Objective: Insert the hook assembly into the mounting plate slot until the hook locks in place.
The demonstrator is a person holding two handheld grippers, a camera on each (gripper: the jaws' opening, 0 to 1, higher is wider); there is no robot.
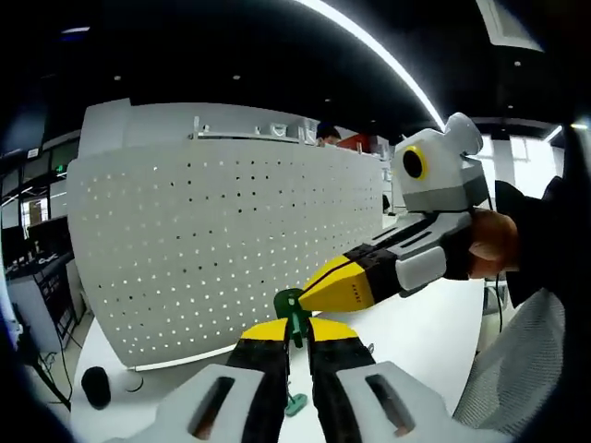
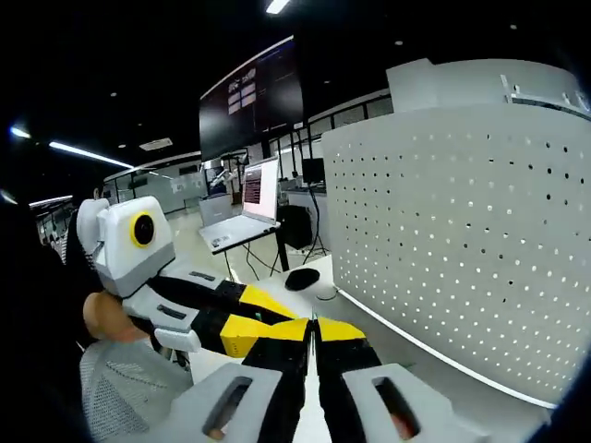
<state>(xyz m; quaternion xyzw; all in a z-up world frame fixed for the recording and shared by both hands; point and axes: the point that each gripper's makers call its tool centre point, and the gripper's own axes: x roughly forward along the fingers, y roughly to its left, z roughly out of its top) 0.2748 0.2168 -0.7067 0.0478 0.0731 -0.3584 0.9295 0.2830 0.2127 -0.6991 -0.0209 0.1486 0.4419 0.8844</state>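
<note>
A slim green hook (image 1: 293, 314) stands upright, pinched between the yellow tips of my left gripper (image 1: 303, 330), which is shut on it. A green end (image 1: 295, 403) shows lower down in the gap between the jaws. My right gripper (image 1: 319, 286) comes in from the right, held by a hand (image 1: 494, 245), and its pointed tip touches the hook's top. In the right gripper view its jaws (image 2: 314, 325) are pressed together, with the left gripper (image 2: 263, 309) meeting them from the left; the hook is hidden there. The white perforated mounting plate (image 1: 222, 240) (image 2: 462, 240) stands upright behind.
The plate stands on a white table (image 1: 416, 341). A black rounded object (image 1: 95, 386) (image 2: 302, 279) lies near the plate's end. A desk with an open laptop (image 2: 247, 208) and a large wall screen (image 2: 254, 97) lie beyond.
</note>
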